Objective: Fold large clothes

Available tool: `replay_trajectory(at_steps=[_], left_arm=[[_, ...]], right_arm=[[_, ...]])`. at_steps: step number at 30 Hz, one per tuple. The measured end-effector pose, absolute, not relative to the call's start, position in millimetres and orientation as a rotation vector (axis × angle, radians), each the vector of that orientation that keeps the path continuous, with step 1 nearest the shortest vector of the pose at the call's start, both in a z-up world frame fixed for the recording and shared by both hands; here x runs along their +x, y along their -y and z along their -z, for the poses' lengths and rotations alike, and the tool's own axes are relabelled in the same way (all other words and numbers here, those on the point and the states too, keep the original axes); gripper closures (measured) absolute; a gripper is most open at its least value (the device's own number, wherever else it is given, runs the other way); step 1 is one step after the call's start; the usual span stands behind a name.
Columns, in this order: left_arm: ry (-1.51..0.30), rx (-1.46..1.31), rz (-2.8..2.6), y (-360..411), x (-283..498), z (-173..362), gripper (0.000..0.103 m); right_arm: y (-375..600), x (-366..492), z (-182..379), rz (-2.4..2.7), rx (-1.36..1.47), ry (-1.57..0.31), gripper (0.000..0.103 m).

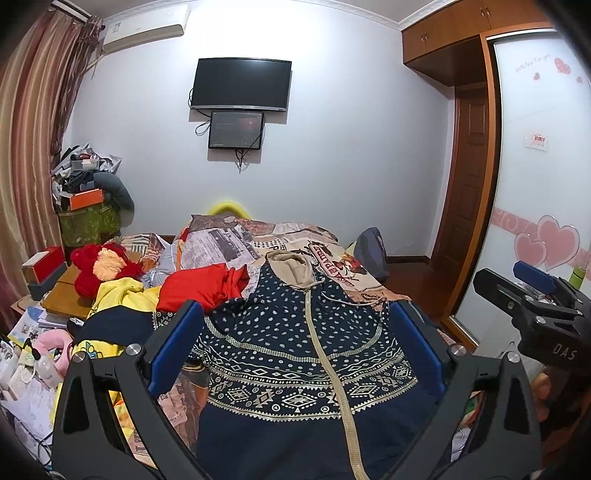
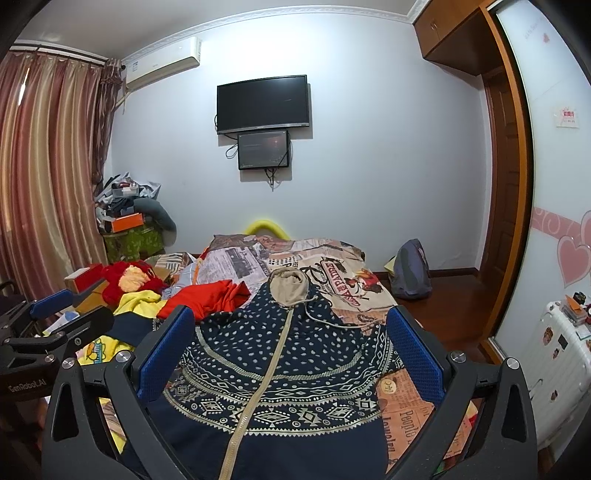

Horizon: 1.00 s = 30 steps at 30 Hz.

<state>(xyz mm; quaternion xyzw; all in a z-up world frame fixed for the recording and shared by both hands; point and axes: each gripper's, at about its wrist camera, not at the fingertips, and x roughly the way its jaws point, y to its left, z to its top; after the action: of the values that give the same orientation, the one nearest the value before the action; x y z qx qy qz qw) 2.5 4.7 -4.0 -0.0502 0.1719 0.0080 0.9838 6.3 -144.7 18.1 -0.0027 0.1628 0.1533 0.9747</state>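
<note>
Bed [image 1: 332,254] covered with a newspaper-print spread. Lying directly on it: a navy patterned hooded jacket [image 1: 306,350], spread flat, zip up the middle, beige hood toward the far end. Beside it on the left, touching: a red garment [image 1: 199,288], a yellow garment [image 1: 122,295] and a red plush toy [image 1: 99,267], heaped.

A dark television [image 1: 241,84] hangs on the pale wall at upper centre, with a smaller screen [image 1: 236,130] mounted just below it and cables dangling beneath. An air conditioner [image 1: 146,31] sits at the upper left, beside striped curtains [image 1: 29,122] along the left edge. A cluttered pile topped by an orange box [image 1: 85,198] stands in the left corner. A red plush toy [image 1: 101,267] lies at middle left. At right, a wooden door [image 1: 461,177], a wardrobe panel with pink hearts [image 1: 546,240], and a grey backpack [image 2: 410,269] on the floor.
</note>
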Motion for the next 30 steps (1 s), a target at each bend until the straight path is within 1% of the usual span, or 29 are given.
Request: replay_trajectory(at_steps=[30], left_arm=[[-0.358, -0.121, -0.022, -13.2, 7.4, 6.6, 0.002]], right_arm=[[145.8, 14.5, -12.2, -0.316, 0.015, -0.36, 0.0]])
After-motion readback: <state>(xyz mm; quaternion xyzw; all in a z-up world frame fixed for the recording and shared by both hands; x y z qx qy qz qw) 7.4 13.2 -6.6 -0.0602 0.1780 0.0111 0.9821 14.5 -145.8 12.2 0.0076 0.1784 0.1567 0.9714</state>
